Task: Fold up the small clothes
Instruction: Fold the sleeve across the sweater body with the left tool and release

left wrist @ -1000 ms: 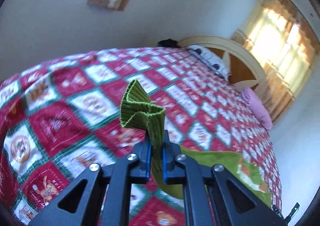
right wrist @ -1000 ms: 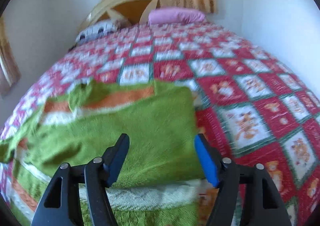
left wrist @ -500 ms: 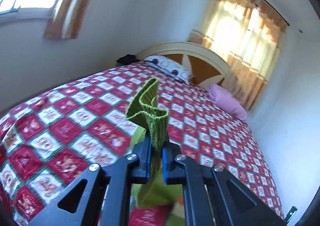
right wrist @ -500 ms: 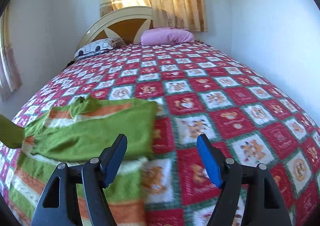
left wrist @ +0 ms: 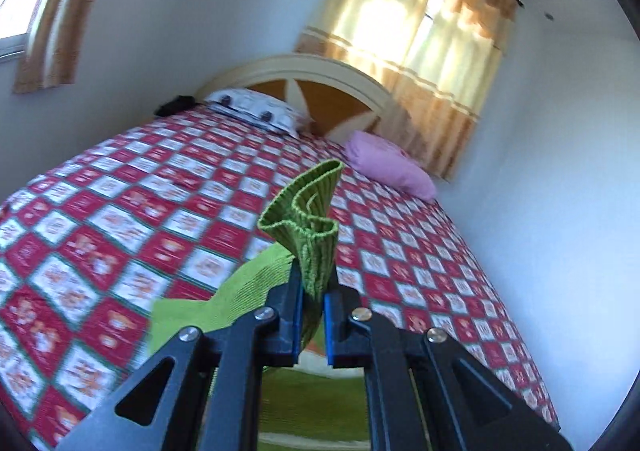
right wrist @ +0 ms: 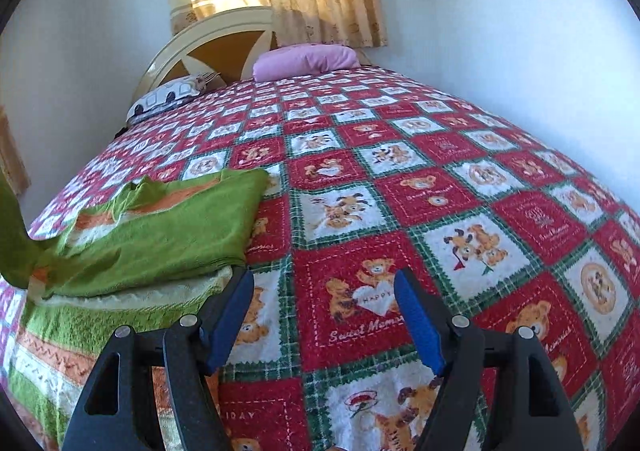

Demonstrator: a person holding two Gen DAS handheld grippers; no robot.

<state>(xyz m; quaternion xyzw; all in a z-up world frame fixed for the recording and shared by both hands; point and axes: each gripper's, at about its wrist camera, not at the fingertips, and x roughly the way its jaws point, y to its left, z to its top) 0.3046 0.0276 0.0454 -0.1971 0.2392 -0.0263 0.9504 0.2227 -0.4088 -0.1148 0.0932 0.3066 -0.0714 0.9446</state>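
Observation:
A small green knitted sweater (right wrist: 160,227) with orange and white stripes lies on the red patchwork bedspread (right wrist: 440,191), at the left of the right wrist view. My left gripper (left wrist: 312,291) is shut on the sweater's ribbed green cuff (left wrist: 308,219), which sticks up above the blue pads; the sleeve (left wrist: 224,299) hangs from there down and to the left. My right gripper (right wrist: 324,315) is open over bare bedspread just right of the sweater, with nothing between its fingers.
A white patterned pillow (right wrist: 168,97) and a pink pillow (right wrist: 304,59) lie at the headboard (right wrist: 216,47) far ahead. A curtained window (left wrist: 420,47) is behind it. White walls run close along both sides of the bed.
My left gripper has risen and swung toward the headboard, carrying the cuff and pulling the sleeve up. My right gripper has slid right, off the sweater, onto bare bedspread.

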